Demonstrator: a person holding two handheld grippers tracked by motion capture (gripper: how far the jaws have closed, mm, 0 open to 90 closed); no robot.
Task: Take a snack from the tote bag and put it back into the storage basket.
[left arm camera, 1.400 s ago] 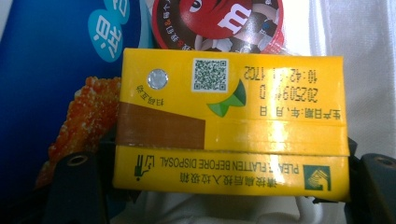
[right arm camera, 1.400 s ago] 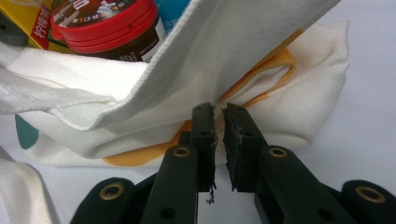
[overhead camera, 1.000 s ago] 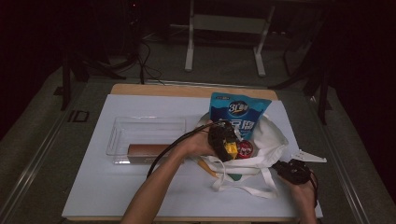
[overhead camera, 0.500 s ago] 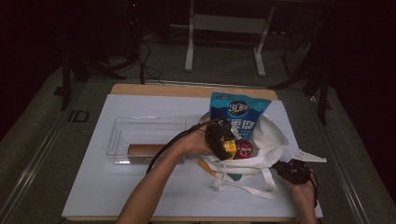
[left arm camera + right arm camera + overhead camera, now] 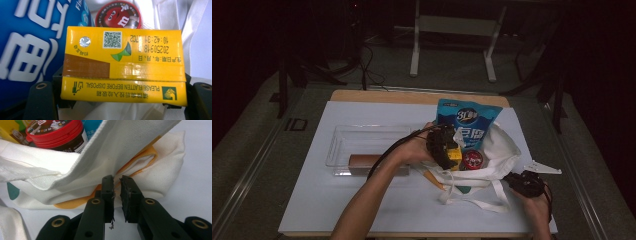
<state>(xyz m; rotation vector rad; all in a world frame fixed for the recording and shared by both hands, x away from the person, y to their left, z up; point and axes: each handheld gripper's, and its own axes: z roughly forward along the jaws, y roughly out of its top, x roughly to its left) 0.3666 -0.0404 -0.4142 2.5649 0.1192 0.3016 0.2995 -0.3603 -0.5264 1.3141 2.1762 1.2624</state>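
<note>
Tote bag [image 5: 492, 160] of white woven canvas, with orange and teal print patches, lies slumped near the right edge of the worktop [image 5: 362, 200], its mouth open upward and its flat straps trailing toward the near edge. Inside stands a glossy blue snack pouch [image 5: 467, 125] with white lettering, upright against the far side of the bag. A clear rigid plastic tray [image 5: 362, 142], rectangular, sits left of centre on the worktop, with a brown cylindrical tube [image 5: 372, 161] lying along its near wall. The left gripper [image 5: 444, 147] has its jaws clamped on a yellow drink carton [image 5: 122, 65], a rectangular box with folded seams, a foil straw spot and a printed code, held in the bag mouth beside the pouch. A round red-lidded jar [image 5: 472, 159] sits just right of the carton inside the bag. The right gripper [image 5: 117, 195] has its jaws nearly together, pinching a fold of the bag's canvas edge at the near right corner. The worktop is a smooth pale sheet over a wooden board; the surrounding room is dark, with metal stand legs beyond the far edge.
</note>
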